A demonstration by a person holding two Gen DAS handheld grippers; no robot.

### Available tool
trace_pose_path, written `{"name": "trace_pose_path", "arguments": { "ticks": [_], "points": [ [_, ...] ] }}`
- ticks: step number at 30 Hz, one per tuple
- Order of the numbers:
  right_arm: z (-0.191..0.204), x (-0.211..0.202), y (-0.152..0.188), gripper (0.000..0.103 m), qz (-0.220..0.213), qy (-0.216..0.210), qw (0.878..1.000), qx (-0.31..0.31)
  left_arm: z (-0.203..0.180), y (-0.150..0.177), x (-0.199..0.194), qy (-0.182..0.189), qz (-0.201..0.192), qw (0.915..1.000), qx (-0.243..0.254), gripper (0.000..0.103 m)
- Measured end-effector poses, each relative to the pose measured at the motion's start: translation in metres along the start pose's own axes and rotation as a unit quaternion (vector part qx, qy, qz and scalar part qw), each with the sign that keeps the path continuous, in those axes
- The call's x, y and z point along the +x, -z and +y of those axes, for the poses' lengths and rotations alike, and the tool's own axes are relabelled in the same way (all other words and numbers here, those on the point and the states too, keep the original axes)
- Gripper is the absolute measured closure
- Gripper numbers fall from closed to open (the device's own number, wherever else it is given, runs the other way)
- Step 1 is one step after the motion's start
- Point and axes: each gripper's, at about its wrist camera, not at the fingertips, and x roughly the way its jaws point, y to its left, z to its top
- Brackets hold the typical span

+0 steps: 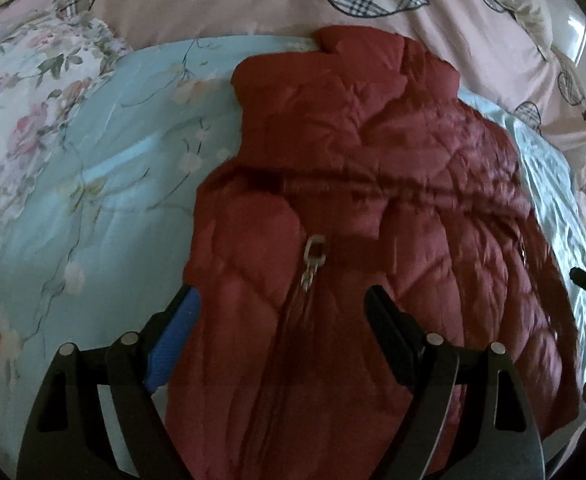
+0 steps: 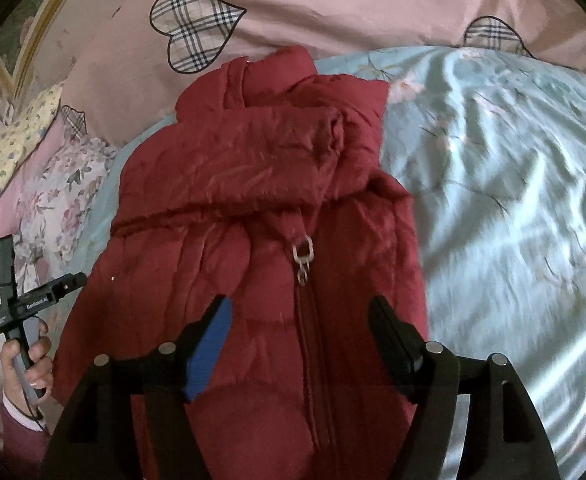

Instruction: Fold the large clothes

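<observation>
A dark red quilted puffer jacket (image 1: 353,184) lies folded narrow on a light blue floral bed cover (image 1: 93,200), zipper side up with a metal zipper pull (image 1: 313,258). It also shows in the right wrist view (image 2: 261,200), pull (image 2: 303,258) in the middle. My left gripper (image 1: 283,304) is open and empty above the jacket's near part. My right gripper (image 2: 299,316) is open and empty over the zipper. In the right wrist view a hand holds the left gripper's handle (image 2: 25,308) at the jacket's left edge.
A pink duvet with plaid hearts (image 2: 333,12) is bunched along the far side of the bed. Floral pillows (image 1: 41,80) lie at the far left. The blue cover (image 2: 513,200) spreads wrinkled to the right of the jacket.
</observation>
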Motion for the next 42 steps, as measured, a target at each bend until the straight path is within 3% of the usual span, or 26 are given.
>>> {"name": "trace_pose_path", "arguments": {
  "ticks": [9,19,25,30,37,40,42],
  "points": [
    [-0.016,-0.041,0.041,0.02,-0.011,0.024,0.999,0.031,0.025,0.045,-0.031,0.004,0.0,0.9997,-0.025,0.017],
    [-0.023,-0.044,0.08,0.019,0.03,0.05,0.998,0.035,0.05,0.083,-0.045,-0.004,0.021,0.9992,-0.033,0.017],
    [-0.019,-0.046,0.096,0.019,0.03,0.039,0.998,0.039,0.062,0.099,-0.042,0.019,0.043,0.9976,-0.051,0.017],
    [-0.018,-0.044,0.107,0.019,0.042,0.035,0.998,0.045,0.063,0.108,-0.039,0.016,0.054,0.9972,-0.048,0.017],
    [-0.017,-0.043,0.12,0.019,0.053,0.012,0.997,0.049,0.057,0.122,-0.037,0.045,0.07,0.9958,-0.038,0.017],
    [-0.019,-0.042,0.125,0.021,0.063,0.0,0.996,0.056,0.053,0.128,-0.036,0.052,0.075,0.9954,-0.029,0.017],
    [-0.021,-0.042,0.129,0.028,0.068,-0.008,0.996,0.06,0.051,0.131,-0.036,0.057,0.077,0.9951,-0.024,0.017]
  ]
}}
